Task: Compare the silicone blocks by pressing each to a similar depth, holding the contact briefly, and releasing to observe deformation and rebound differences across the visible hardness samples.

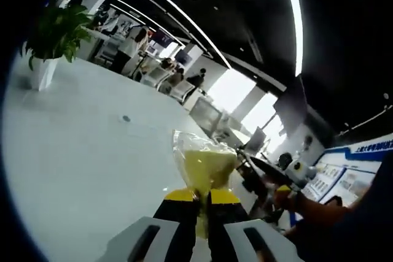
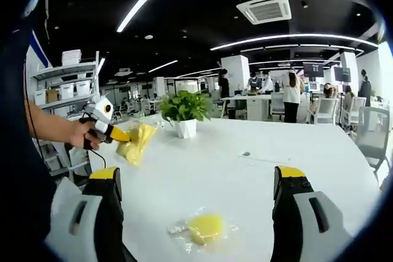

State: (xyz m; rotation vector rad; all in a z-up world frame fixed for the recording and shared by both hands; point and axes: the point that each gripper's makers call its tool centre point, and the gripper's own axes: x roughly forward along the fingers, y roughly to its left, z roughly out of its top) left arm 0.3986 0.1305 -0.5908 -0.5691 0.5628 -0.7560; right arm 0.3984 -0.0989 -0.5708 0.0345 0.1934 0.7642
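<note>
left gripper view: my left claw [image 1: 202,204] is clenched on one bagged yellow silicone block [image 1: 207,167], lifted off the white table [image 1: 80,164]; right claw [image 2: 199,182] gapes over the other bagged block [image 2: 206,228], seemingly unpressed.

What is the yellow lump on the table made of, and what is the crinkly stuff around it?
The yellow block looks like soft, matte rubber, probably silicone: rounded edges, no shine. Its wrapper seems thin clear plastic film, since it wrinkles and glints. The left gripper pinches a second bagged yellow block in the same see-through film. The table looks smooth and white, likely laminate.
</note>
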